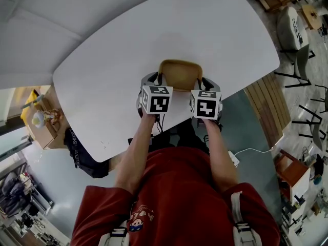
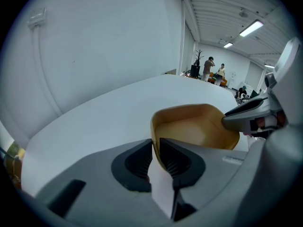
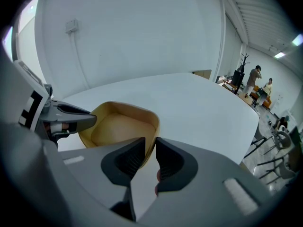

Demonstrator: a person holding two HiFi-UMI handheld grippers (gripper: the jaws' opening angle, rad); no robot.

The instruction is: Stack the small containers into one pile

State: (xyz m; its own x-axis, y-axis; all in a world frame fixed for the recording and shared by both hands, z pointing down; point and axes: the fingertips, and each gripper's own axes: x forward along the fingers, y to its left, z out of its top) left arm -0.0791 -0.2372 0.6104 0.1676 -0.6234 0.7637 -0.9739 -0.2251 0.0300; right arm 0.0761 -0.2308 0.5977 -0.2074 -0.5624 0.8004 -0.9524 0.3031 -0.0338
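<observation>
- Tan container (image 1: 179, 69) is sitting by the near edge of the white table (image 1: 102, 60), about midway along that edge.
- I am pinching its left wall in my left gripper (image 2: 156, 146) and its right wall in my right gripper (image 3: 151, 146), each pair of fingers pressing on the thin rim.
- It is looking light, stiff and smooth, probably plastic, so I am judging the rim slippery and a deeper bite over the wall safer.

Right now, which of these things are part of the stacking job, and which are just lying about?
Part of the job:
- container, gripped by its rim on both sides
- left gripper
- right gripper
- table, the work surface

Just lying about:
- chairs
- cable on the floor
- box beside the table
- people far across the room
</observation>
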